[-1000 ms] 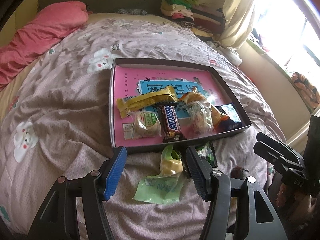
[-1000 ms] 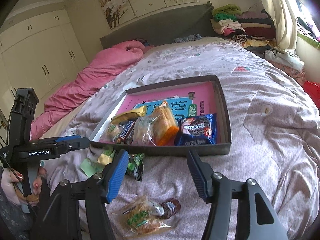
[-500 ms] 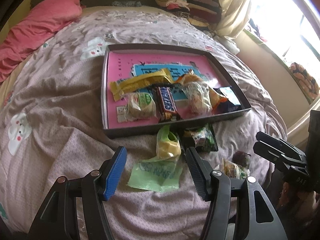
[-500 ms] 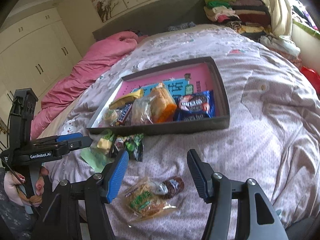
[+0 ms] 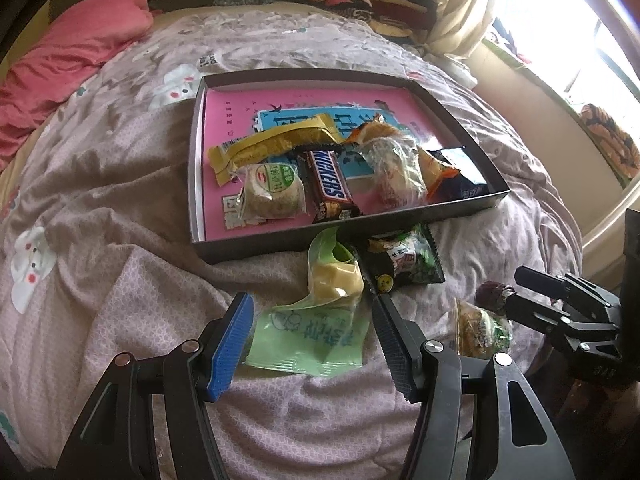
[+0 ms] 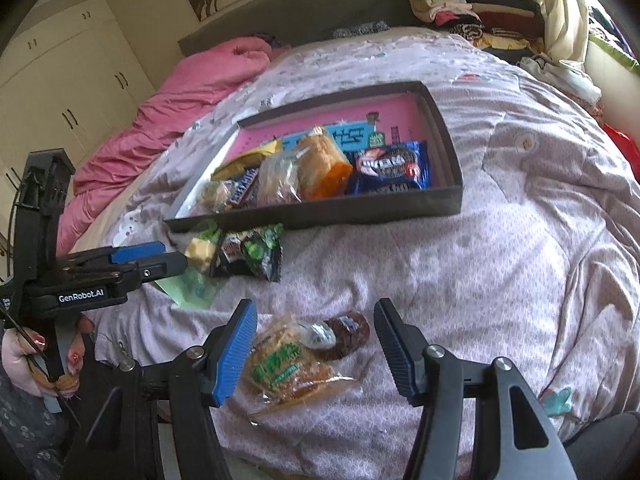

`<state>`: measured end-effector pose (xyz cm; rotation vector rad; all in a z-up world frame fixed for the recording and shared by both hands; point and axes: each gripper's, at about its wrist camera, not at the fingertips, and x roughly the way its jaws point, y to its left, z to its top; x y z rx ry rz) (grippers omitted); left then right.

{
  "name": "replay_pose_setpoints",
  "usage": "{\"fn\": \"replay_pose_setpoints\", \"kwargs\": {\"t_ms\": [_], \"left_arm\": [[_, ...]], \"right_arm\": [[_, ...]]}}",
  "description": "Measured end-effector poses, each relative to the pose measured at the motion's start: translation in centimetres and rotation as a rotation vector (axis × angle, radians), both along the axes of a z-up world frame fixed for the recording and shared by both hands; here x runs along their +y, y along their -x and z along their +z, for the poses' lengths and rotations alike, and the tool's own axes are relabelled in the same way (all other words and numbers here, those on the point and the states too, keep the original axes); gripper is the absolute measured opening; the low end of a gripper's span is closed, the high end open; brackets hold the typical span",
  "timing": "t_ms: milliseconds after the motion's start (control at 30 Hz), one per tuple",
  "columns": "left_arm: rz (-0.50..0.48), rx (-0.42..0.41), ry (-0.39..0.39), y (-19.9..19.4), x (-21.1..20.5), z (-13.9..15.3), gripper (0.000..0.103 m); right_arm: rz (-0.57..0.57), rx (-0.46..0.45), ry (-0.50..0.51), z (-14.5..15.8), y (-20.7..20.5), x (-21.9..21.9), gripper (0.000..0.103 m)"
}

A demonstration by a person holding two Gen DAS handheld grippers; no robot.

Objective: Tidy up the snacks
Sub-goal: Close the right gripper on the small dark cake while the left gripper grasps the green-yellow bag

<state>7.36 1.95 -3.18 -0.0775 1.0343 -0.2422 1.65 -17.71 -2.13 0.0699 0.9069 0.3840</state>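
Dark shallow box [image 5: 404,218] with pink liner sits on the quilted bedspread [image 5: 100,208], centre of left wrist view. Inside, bunched toward the near wall: gold wrapped bar [image 5: 276,142] at 10 o'clock of the pile, round cake in clear wrap [image 5: 272,192] at 8 o'clock, Snickers bar [image 5: 330,184] in the middle, clear-bagged pastry [image 5: 396,170] at 3 o'clock of it, orange-edged packet [image 5: 438,168] beyond that, blue cookie pack [image 6: 390,168] against the right wall. The far half of the box holds only the liner.

Outside the box, just below its near wall: light green pouch with a yellow piece [image 5: 320,304], and a dark green-and-black snack bag [image 5: 404,260] touching it at its 2 o'clock. Near that, toward the bed edge: clear bag of golden crackers with green label [image 6: 288,368], and a small dark brown wrapped sweet [image 6: 346,334] touching it at 1 o'clock.

Left gripper [image 5: 314,342]: jaws spread wide, holding nothing, straddling the lower part of the green pouch; whether the pads touch it, can't tell.

Right gripper [image 6: 316,344]: jaws spread wide, holding nothing, cracker bag and brown sweet lying between the fingers, no clear contact.
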Motion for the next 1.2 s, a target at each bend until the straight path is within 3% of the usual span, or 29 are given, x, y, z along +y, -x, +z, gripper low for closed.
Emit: {"fn": "replay_pose_setpoints", "kwargs": {"t_ms": [100,233,367,567,900,1200], "left_arm": [[-0.003,0.005,0.003,0.0,0.0,-0.1,0.064],[-0.003,0.001,0.009,-0.1,-0.1,-0.3,0.064],[-0.002,-0.004,0.013,-0.2,-0.1,-0.4,0.064],[0.012,0.001,0.025,-0.5,0.2,-0.9,0.064],[0.016,0.001,0.043,-1.5,-0.2,-1.8,0.064],[-0.002,0.005,0.034,-2.4,-1.2,-2.7,0.064]], "right_arm": [[-0.007,0.033,0.014,-0.7,-0.2,-0.1,0.059],[-0.018,0.059,0.017,-1.2,-0.5,-0.3,0.051],[-0.036,0.094,0.014,-2.0,-0.9,-0.7,0.036],[-0.065,0.110,0.009,-2.5,-1.5,-1.3,0.029],[-0.019,0.071,0.082,-2.9,-2.7,0.4,0.028],[0.005,0.036,0.056,-2.9,-3.7,0.6,0.028]]}}
